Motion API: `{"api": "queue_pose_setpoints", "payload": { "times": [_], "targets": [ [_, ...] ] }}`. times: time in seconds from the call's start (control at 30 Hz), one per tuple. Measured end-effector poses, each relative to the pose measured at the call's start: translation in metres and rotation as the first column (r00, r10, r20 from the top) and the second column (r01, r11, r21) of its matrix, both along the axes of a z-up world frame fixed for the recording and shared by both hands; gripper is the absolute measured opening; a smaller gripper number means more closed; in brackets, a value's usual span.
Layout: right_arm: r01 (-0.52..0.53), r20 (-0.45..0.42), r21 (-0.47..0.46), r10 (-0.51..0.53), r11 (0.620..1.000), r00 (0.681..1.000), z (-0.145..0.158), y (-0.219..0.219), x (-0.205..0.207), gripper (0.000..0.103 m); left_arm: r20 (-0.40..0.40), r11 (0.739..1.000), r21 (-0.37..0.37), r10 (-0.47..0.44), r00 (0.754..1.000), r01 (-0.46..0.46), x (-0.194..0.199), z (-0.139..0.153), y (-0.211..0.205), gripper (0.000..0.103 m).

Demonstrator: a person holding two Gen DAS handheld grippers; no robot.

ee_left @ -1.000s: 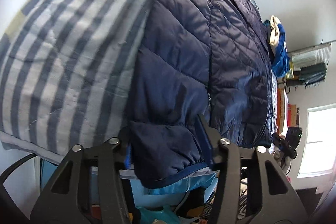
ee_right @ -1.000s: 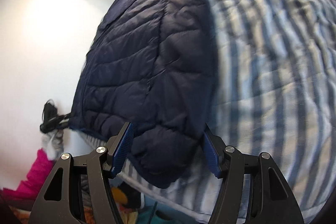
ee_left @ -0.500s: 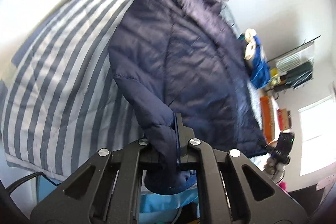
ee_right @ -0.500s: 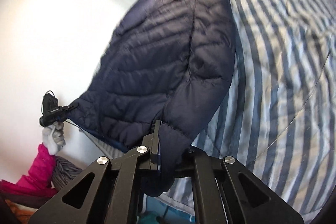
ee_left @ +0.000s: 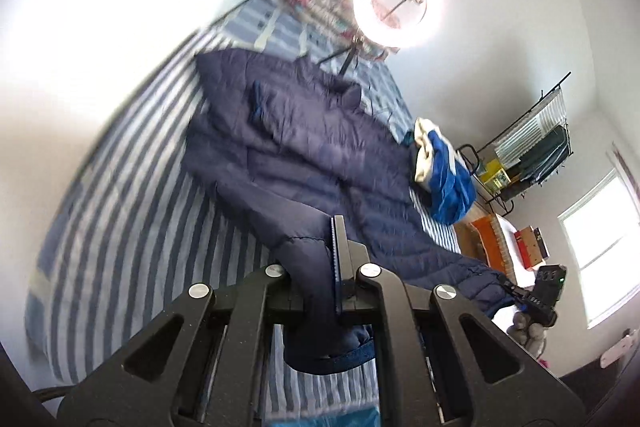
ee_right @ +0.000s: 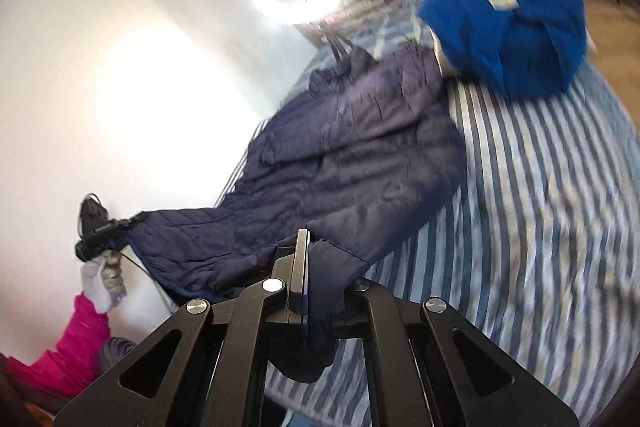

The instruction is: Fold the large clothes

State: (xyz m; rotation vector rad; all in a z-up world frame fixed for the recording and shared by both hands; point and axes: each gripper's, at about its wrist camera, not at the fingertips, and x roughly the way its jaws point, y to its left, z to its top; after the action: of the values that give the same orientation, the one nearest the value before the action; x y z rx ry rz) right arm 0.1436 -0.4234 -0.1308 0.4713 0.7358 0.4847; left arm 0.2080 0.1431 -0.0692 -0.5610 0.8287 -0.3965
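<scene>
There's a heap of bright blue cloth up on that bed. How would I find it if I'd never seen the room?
Start at the striped bedspread and the navy puffer jacket spread across it. Just beyond the jacket's shoulder, toward the head of the bed, sits the blue garment, bunched in a lump. It is bright royal blue with pale patches, not quilted like the dark jacket.

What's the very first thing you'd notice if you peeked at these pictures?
A big navy puffer jacket sprawls across a blue-and-white striped bed, with both cuffs pinched: one in the left gripper, the other in the right gripper. A glowing ring light shines at the far end of the bed. A bright blue garment lies bunched beside the jacket.
</scene>
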Motion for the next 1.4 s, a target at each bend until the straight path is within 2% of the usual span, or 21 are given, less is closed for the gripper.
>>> {"api": "queue_pose_setpoints", "payload": {
  "times": [0.13, 0.3, 0.5, 0.7, 0.83, 1.0, 1.07, 1.17, 1.23, 1.3, 1.37, 1.4],
  "targets": [
    [0.019, 0.038, -0.022, -0.019, 1.000, 0.999, 0.019, 0.000, 0.025, 0.003, 0.021, 1.000, -0.007, 0.023, 0.999, -0.023, 0.028, 0.002, 0.002, 0.005],
    [0.053, 0.040, -0.064, -0.050, 0.997, 0.998, 0.023, 0.003, 0.071, 0.003, 0.021, 0.999, -0.009, 0.050, 0.999, -0.049, 0.074, -0.008, 0.003, 0.005],
    [0.087, 0.020, -0.118, -0.085, 0.989, 0.996, 0.018, 0.008, 0.140, 0.003, 0.012, 0.996, 0.062, 0.063, 0.998, -0.064, 0.144, -0.027, -0.007, 0.005],
    [0.127, -0.015, -0.184, -0.132, 0.975, 0.991, -0.003, 0.010, 0.213, 0.003, -0.029, 0.991, 0.112, 0.080, 0.996, -0.076, 0.208, -0.058, -0.016, 0.005],
    [0.151, -0.051, -0.245, -0.168, 0.958, 0.984, -0.027, 0.010, 0.253, 0.003, -0.067, 0.985, 0.143, 0.104, 0.992, -0.093, 0.246, -0.088, -0.020, 0.005],
    [0.156, -0.088, -0.305, -0.191, 0.940, 0.978, -0.052, 0.015, 0.284, 0.003, -0.112, 0.979, 0.175, 0.126, 0.986, -0.105, 0.275, -0.123, -0.022, 0.005],
    [0.158, -0.099, -0.324, -0.199, 0.933, 0.975, -0.061, 0.017, 0.291, 0.003, -0.111, 0.974, 0.201, 0.126, 0.986, -0.102, 0.279, -0.129, -0.024, 0.005],
    [0.151, -0.115, -0.325, -0.197, 0.934, 0.974, -0.073, 0.017, 0.299, 0.003, -0.126, 0.978, 0.188, 0.117, 0.985, -0.092, 0.285, -0.136, -0.023, 0.005],
    [0.148, -0.117, -0.321, -0.194, 0.935, 0.974, -0.077, 0.017, 0.300, 0.004, -0.137, 0.979, 0.182, 0.113, 0.984, -0.087, 0.287, -0.138, -0.021, 0.008],
    [0.140, -0.119, -0.315, -0.185, 0.939, 0.976, -0.077, 0.016, 0.300, 0.005, -0.155, 0.983, 0.166, 0.105, 0.982, -0.079, 0.288, -0.136, -0.019, 0.019],
    [0.129, -0.119, -0.297, -0.171, 0.946, 0.978, -0.074, 0.014, 0.300, 0.008, -0.153, 0.987, 0.147, 0.086, 0.984, -0.064, 0.287, -0.130, -0.018, 0.042],
    [0.123, -0.125, -0.287, -0.164, 0.950, 0.979, -0.072, 0.013, 0.300, 0.013, -0.140, 0.986, 0.155, 0.090, 0.986, -0.068, 0.286, -0.125, -0.018, 0.050]
  ]
}}
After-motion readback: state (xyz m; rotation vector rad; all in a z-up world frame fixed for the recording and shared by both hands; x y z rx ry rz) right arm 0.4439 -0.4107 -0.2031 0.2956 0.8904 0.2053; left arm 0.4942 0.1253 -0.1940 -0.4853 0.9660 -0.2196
